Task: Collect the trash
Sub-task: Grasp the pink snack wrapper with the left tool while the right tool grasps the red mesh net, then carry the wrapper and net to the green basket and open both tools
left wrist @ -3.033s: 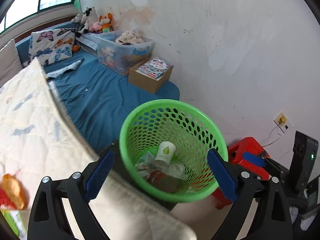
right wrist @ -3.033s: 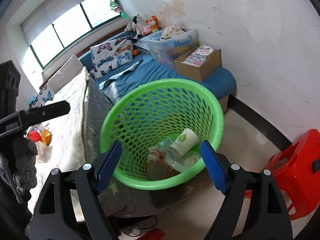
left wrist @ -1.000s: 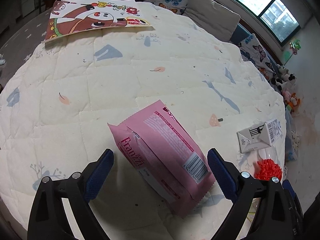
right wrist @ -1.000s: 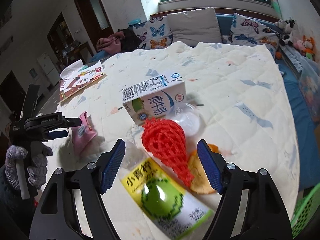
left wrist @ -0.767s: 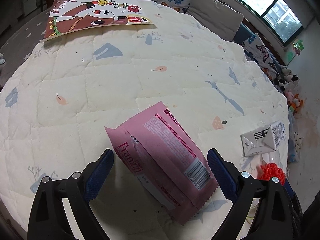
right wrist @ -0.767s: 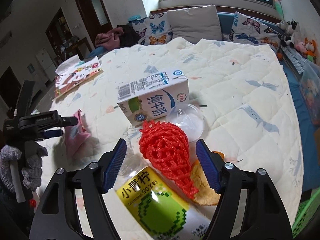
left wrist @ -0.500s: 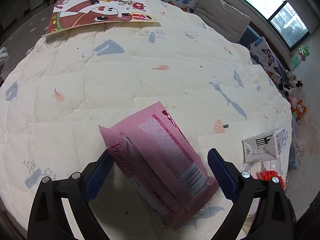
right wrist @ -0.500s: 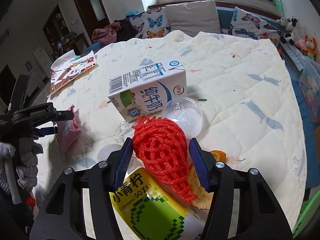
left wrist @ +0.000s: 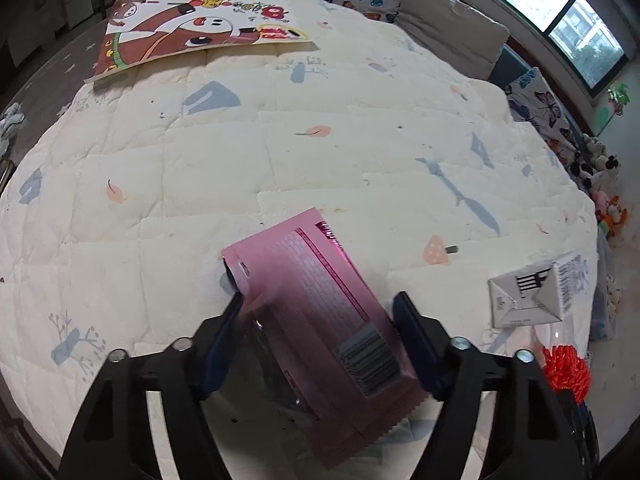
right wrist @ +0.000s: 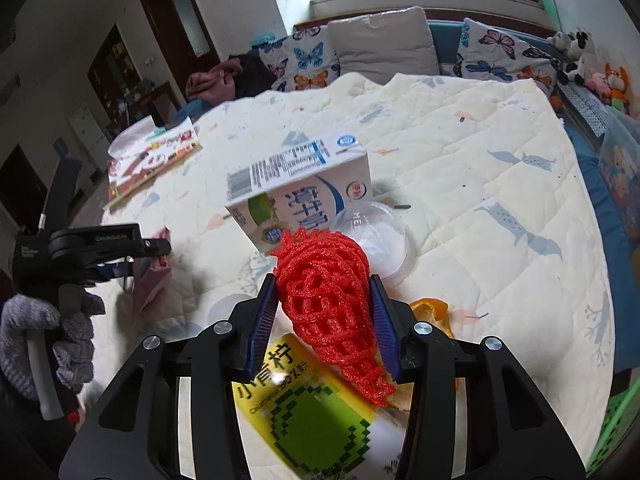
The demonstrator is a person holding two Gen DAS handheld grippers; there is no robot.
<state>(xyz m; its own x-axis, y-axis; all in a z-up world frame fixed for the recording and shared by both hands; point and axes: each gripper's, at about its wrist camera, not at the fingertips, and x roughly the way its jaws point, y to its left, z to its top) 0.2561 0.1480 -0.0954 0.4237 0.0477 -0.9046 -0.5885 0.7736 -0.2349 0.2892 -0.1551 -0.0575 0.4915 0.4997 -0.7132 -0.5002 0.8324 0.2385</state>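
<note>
Both grippers stand over a quilted bed cover (left wrist: pixel 280 152) strewn with trash. To complete this step well, seat each item deep between the pads before lifting, squeeze soft items only until they stop slipping, and lift straight up so that neighbouring litter is not dragged along.

Right gripper (right wrist: pixel 324 312): its jaws have just been closing, and now stand narrow with the red foam net (right wrist: pixel 328 300) between them. Both blue pads lie against the flanks of the net, which bulges above them, so this reads as a light grip on it. The net rests on a green-and-yellow drink bottle (right wrist: pixel 308 412) and just in front of a milk carton (right wrist: pixel 304 204) lying on its side; a clear plastic lid (right wrist: pixel 384 240) and a piece of orange peel (right wrist: pixel 432 308) lie just beside it. The net is springy, so a hold near its widest part is judged safest.

Left gripper (left wrist: pixel 320 312): its jaws have also just been closing, and are at a middling width around the pink snack wrapper (left wrist: pixel 316 316). The wrapper is pinched up off the cover, its near end crumpled between the pads, so it appears held. Being thin film, it may slide out; a grip across the folded body is preferable to one on an edge.

A green basket (right wrist: pixel 620 420) shows at the lower right edge of the right wrist view, beside the bed; it is the likely destination.
</note>
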